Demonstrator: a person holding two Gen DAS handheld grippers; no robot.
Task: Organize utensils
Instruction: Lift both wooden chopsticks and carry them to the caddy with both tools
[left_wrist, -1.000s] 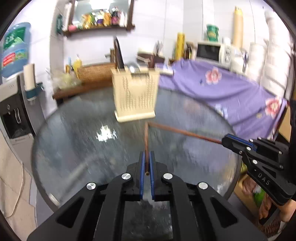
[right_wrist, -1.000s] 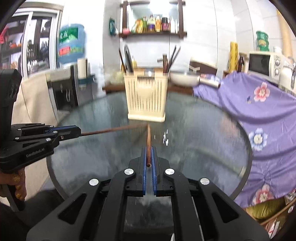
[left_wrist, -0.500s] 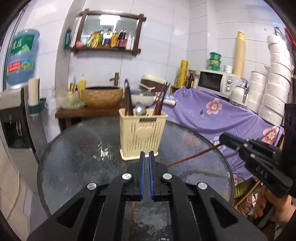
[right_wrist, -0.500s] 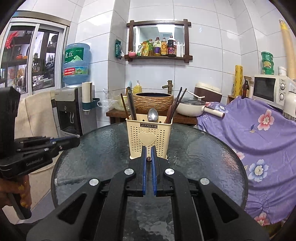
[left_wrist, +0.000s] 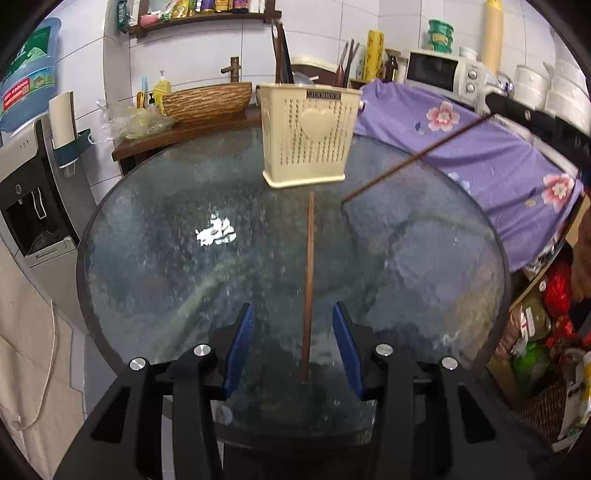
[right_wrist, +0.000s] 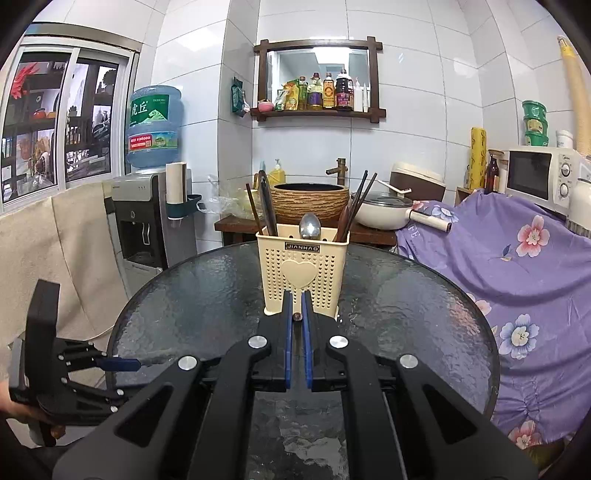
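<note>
A cream utensil caddy (left_wrist: 308, 136) with a heart on its front stands at the far side of the round glass table (left_wrist: 155, 258); it also shows in the right wrist view (right_wrist: 301, 267), holding chopsticks, a spoon and a dark utensil. A brown chopstick (left_wrist: 308, 284) lies on the glass between the open blue fingers of my left gripper (left_wrist: 293, 317), not gripped. My right gripper (right_wrist: 295, 317) is shut on a second chopstick (right_wrist: 296, 316), seen end-on; in the left wrist view this chopstick (left_wrist: 417, 157) slants over the table.
A purple flowered cloth (right_wrist: 517, 258) covers the counter on the right, with a microwave (right_wrist: 539, 177) on it. A water dispenser (right_wrist: 147, 214) stands at left. A wooden basin (right_wrist: 310, 201) and a pan (right_wrist: 384, 212) sit behind the table.
My left gripper has opened and let its chopstick go; it now lies on the glass. My right gripper still holds its chopstick, raised to a level view.
</note>
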